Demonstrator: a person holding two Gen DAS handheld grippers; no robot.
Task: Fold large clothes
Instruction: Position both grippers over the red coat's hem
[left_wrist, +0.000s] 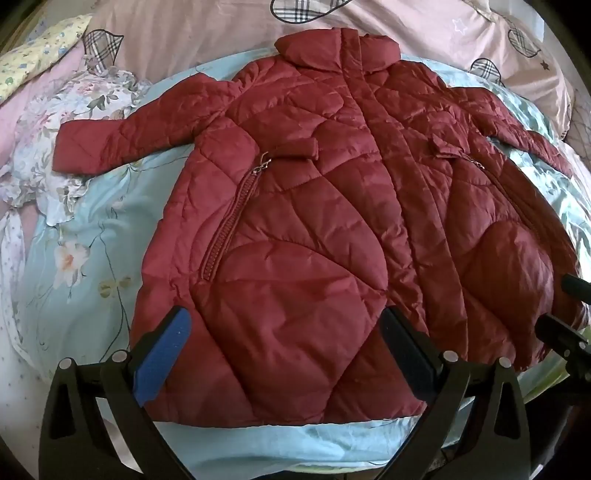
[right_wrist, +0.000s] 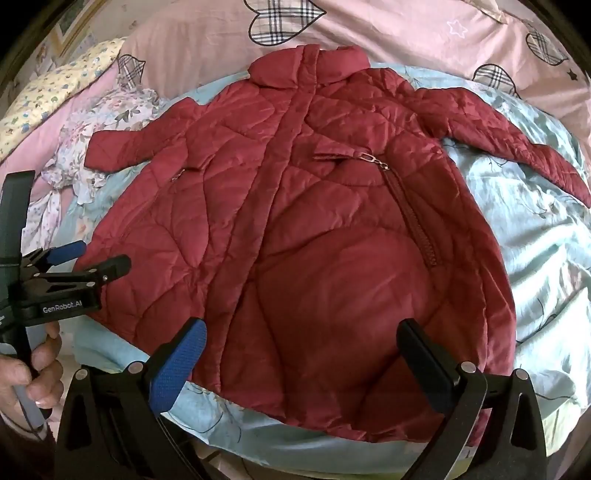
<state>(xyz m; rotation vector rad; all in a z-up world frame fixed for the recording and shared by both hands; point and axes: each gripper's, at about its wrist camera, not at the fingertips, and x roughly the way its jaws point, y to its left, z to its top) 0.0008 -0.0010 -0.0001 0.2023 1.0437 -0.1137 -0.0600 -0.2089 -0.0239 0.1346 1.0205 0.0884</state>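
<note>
You were at the very start of the fold: the dark red quilted coat (left_wrist: 314, 206) lay spread face up on the bed, collar away from you, hem toward you, both sleeves stretched out to the sides and nothing yet folded over. Your left tongs (left_wrist: 284, 350) hung spread wide over the hem's left part, grasping nothing; your right tongs (right_wrist: 299, 365) were likewise released above the hem on the right side. Whether either touched the fabric, I cannot tell. By my reading, the next move called for you to take hold of a sleeve or a side edge and bring it across toward the front placket. The padding looked thick and slippery, so a deep bite would likely serve better than a pinch.

Under the coat lay a pale blue floral sheet (left_wrist: 85, 258). A pink quilt with plaid heart patches (right_wrist: 388, 37) was bunched behind the collar, and a yellow flowered pillow (left_wrist: 33, 62) sat at the far left.
</note>
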